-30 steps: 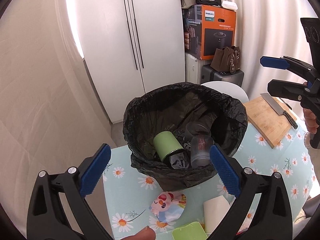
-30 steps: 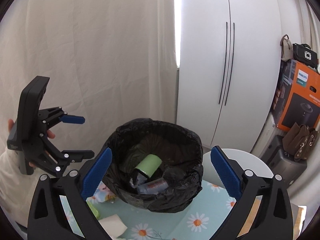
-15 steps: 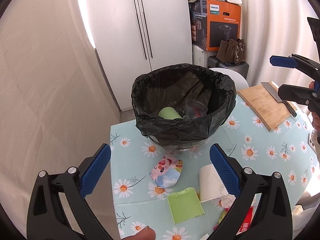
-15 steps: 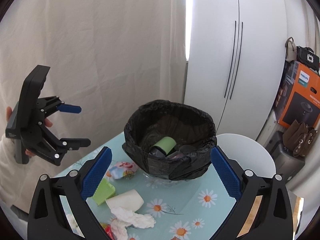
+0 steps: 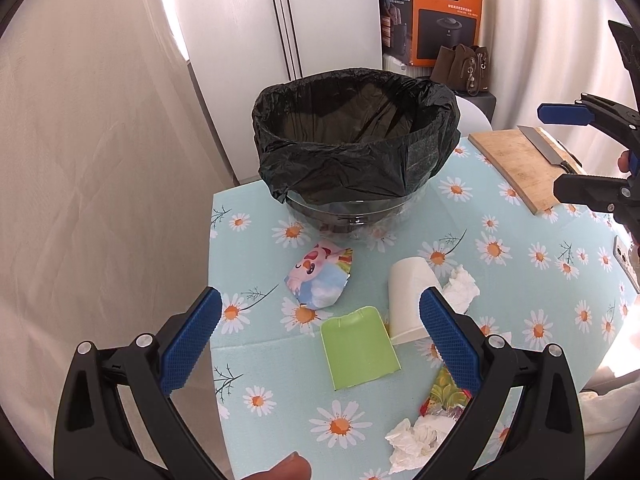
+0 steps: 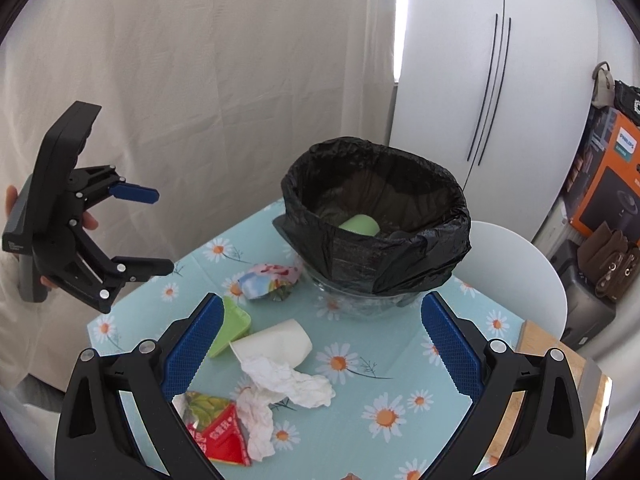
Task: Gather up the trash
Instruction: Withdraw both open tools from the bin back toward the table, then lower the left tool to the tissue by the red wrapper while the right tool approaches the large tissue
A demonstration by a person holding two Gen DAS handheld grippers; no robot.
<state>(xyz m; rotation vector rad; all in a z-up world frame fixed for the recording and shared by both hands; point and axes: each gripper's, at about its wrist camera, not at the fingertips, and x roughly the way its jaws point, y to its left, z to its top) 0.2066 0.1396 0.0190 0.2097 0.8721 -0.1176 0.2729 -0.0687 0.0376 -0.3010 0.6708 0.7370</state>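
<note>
A bin lined with a black bag (image 5: 356, 144) (image 6: 376, 216) stands at the far end of the daisy-print table; a green cup (image 6: 358, 225) lies inside. In front of it lie a cartoon wrapper (image 5: 320, 276) (image 6: 268, 276), a green box (image 5: 358, 346) (image 6: 230, 330), a tipped white paper cup (image 5: 408, 300) (image 6: 276, 344), crumpled tissues (image 5: 416, 436) (image 6: 288, 384) and a red packet (image 6: 218, 428). My left gripper (image 5: 320, 340) (image 6: 154, 232) is open and empty above the green box. My right gripper (image 6: 320, 344) (image 5: 560, 146) is open and empty above the tissues.
A wooden cutting board (image 5: 520, 160) with a knife (image 5: 544, 148) lies at the table's right side. A white chair (image 6: 516, 268) stands behind the bin. An orange box (image 5: 444, 12), bags and a white wardrobe (image 5: 280, 32) are beyond. A curtain (image 6: 200, 80) hangs at left.
Both grippers have pulled back and lowered from above the bin toward the near table, bringing the scattered trash into view. Both stay open and empty.
</note>
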